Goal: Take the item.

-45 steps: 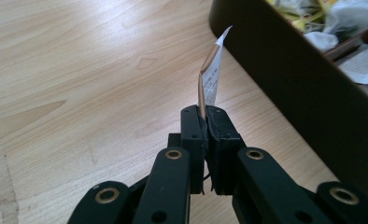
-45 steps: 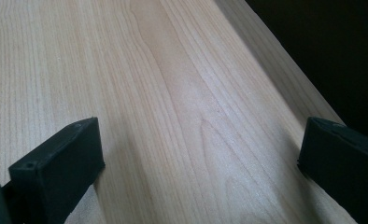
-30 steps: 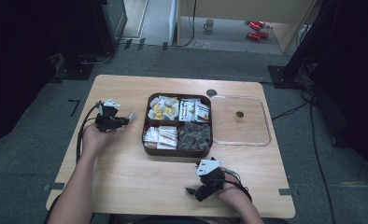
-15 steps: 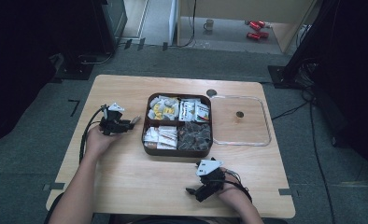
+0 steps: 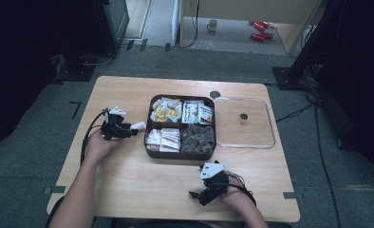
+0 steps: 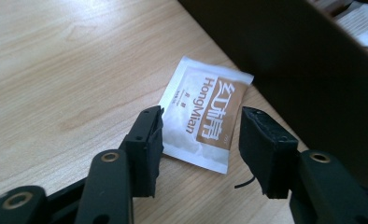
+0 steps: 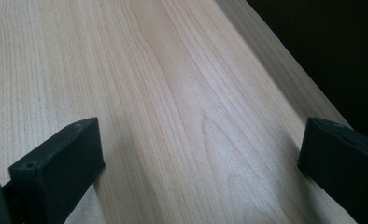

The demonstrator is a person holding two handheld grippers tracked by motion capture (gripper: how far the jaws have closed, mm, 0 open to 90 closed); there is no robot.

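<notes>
While left gripper (image 6: 198,135) jaws have just been opening above sachet (image 6: 205,112), right gripper (image 7: 198,163) wide open.

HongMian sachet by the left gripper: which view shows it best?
Left gripper view: the sachet lies flat on the table beyond the open jaws of the left gripper, its print readable. High view shows it as a small white patch beside the brown tray.
</notes>
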